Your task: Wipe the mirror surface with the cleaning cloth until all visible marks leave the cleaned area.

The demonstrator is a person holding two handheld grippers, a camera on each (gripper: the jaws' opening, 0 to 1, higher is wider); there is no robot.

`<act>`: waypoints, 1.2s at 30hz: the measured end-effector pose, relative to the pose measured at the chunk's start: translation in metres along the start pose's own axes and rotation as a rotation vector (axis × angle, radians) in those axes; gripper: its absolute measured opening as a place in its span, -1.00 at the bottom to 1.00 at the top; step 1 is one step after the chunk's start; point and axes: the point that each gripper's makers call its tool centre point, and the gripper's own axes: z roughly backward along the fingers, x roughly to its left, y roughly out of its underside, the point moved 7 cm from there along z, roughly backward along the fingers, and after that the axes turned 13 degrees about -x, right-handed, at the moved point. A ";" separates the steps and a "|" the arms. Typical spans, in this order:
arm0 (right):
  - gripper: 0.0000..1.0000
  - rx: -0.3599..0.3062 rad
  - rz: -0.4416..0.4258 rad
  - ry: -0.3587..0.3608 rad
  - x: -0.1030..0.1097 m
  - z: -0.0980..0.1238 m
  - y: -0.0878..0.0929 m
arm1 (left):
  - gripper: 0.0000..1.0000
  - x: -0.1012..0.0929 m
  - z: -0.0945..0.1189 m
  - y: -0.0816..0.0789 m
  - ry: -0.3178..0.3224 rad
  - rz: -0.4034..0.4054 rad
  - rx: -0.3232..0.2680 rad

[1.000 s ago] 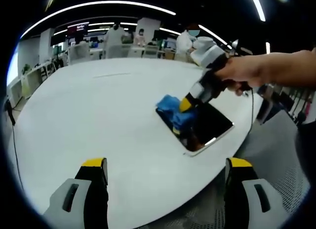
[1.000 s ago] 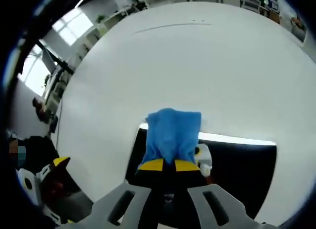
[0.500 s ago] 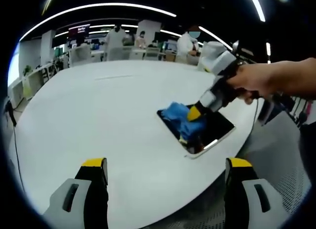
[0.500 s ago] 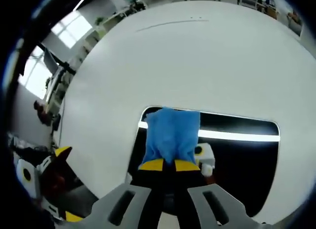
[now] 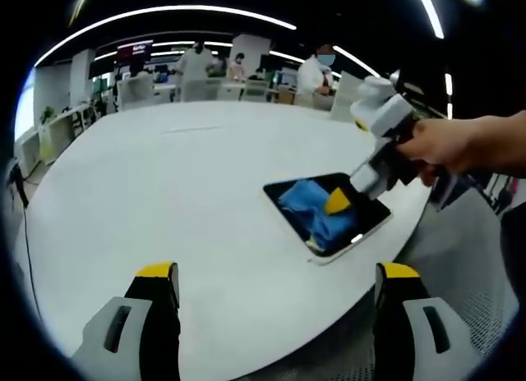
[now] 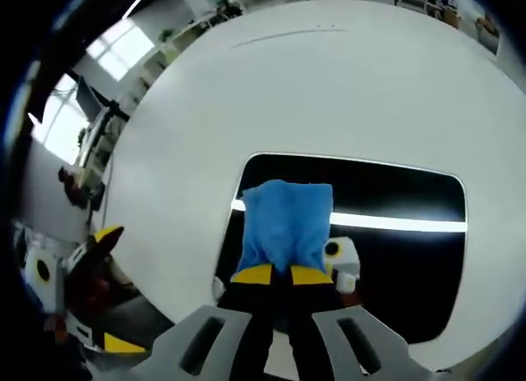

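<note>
Meanwhile the left gripper [image 5: 275,303] hangs back off the white table [image 5: 148,192] with jaws spread wide and nothing between them, likely to leave room. Ahead and to its right lies the mirror [image 6: 394,258]. The right gripper [image 6: 274,274] pinches the blue cloth [image 6: 288,225], bunched forward of its tips and apparently pressed flat to the glass for wiping.
</note>
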 end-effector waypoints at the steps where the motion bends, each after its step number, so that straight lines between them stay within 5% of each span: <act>1: -1.00 0.001 0.002 -0.002 0.000 0.000 0.002 | 0.98 0.000 0.000 0.000 0.005 -0.001 0.000; 36: -1.00 0.033 -0.064 -0.053 0.008 0.023 0.033 | 0.98 0.000 -0.001 0.002 0.004 0.015 0.010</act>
